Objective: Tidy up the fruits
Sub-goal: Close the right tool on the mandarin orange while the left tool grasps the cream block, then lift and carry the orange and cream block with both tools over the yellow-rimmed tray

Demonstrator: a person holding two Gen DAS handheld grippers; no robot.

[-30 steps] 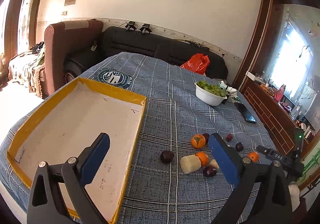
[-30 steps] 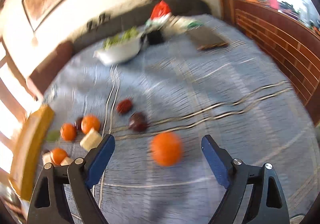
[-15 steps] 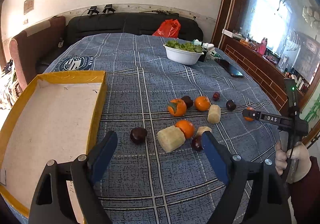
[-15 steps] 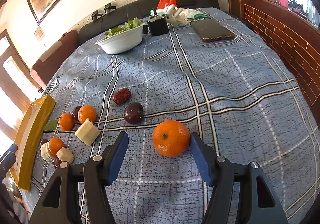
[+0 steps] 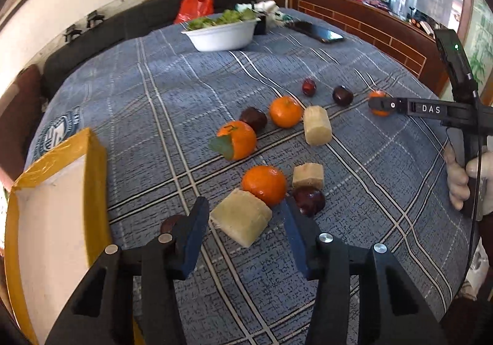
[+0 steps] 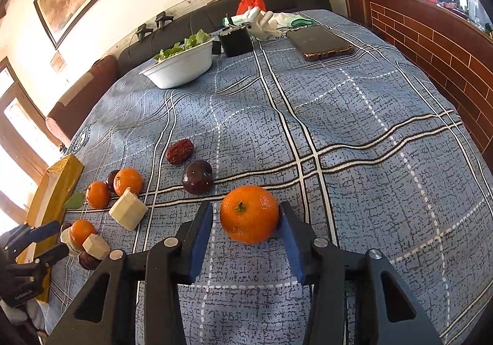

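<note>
- The right tongs (image 6: 245, 226) straddle a lone tangerine (image 6: 249, 214) on the blue checked bench (image 6: 354, 135), well to the right of the other fruit. The fruit sits squarely between the blue pads, straight ahead of the tool, stem facing the camera.
- Those jaws have just been closing. The right-hand pad looks to be touching the peel, while a thin gap shows on the left, so I would call it not yet clamped.
- The tangerine is round, bright orange and glossy, with no long axis to line up. I judge any squeeze across it would seat well.
- The left tongs (image 5: 245, 221) have also just been closing, around a pale cut chunk (image 5: 242, 217) at the near edge of the main cluster. The chunk lies between the pads with a gap on each side, so it is not grasped.
- The chunk is blocky and cream-coloured, its longer side running aslant to the jaws. A second tangerine (image 5: 264, 184) touches its far corner, and a dark plum (image 5: 309, 201) lies just right of the right pad.
- The yellow-rimmed tray (image 5: 92, 160) stands at the left, nearer the left tool. I guess the fruit is meant for it.
</note>
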